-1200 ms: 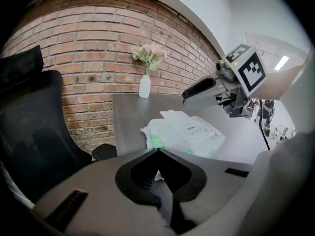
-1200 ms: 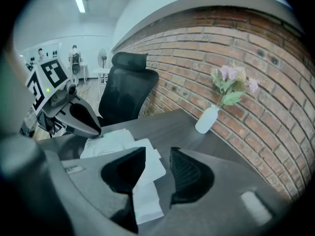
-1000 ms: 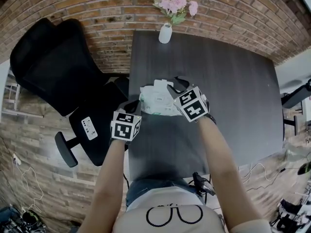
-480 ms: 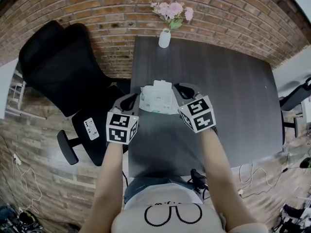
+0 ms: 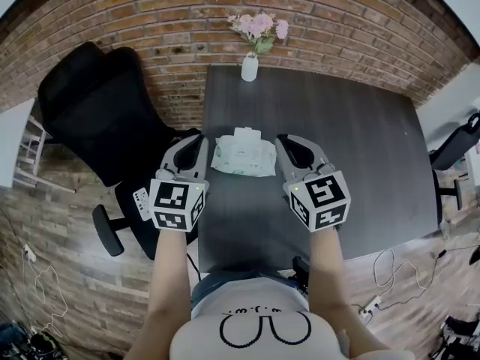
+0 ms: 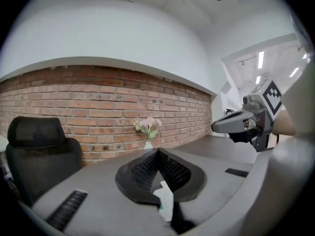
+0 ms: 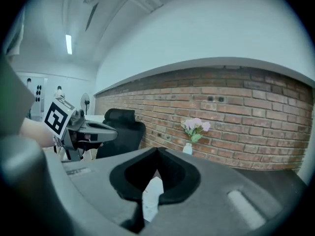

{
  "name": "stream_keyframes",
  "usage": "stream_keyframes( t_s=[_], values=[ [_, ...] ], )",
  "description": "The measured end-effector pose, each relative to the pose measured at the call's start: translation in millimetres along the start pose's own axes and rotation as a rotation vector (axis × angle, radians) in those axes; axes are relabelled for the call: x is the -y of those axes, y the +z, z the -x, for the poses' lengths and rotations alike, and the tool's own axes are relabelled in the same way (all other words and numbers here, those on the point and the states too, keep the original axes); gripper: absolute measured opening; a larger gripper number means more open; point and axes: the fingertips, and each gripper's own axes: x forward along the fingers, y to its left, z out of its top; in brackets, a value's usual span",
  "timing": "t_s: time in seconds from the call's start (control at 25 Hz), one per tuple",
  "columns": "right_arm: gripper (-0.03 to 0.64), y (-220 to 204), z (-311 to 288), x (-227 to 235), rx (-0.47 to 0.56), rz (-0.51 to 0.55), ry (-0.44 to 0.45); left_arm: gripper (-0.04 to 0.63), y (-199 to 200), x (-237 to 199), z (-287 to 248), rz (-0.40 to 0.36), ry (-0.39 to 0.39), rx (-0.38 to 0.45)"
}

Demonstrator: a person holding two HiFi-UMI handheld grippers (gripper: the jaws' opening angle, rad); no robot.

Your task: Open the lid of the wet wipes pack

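L tongs (image 5: 199,139) near white wipes pk (image 5: 244,157)

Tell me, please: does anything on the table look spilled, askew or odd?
Nothing stands out. The wet wipes pack lies flat on the table, nothing spilled; the vase of flowers stands upright at the far edge.

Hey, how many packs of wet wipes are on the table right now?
1. The wet wipes pack lies flat on the dark table; in the head view it shows between the left gripper and the right gripper. No other pack appears hidden.
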Motion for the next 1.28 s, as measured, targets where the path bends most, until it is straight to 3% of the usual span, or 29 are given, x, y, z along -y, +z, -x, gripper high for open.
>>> stream_keyframes(
  t_s=[0.52,1.28],
  values=[
    [0.002,45.5,50.4,0.3,0.134,0.051,-0.067,-0.002,86.9,19.8,42.1,-0.14,0.006,0.224],
    [0.002,50.9,56.2,-7.2,0.129,0.103,-0.08,-0.002,89.5,21.9,52.5,-0.141,-0.009,0.24]
  ],
)
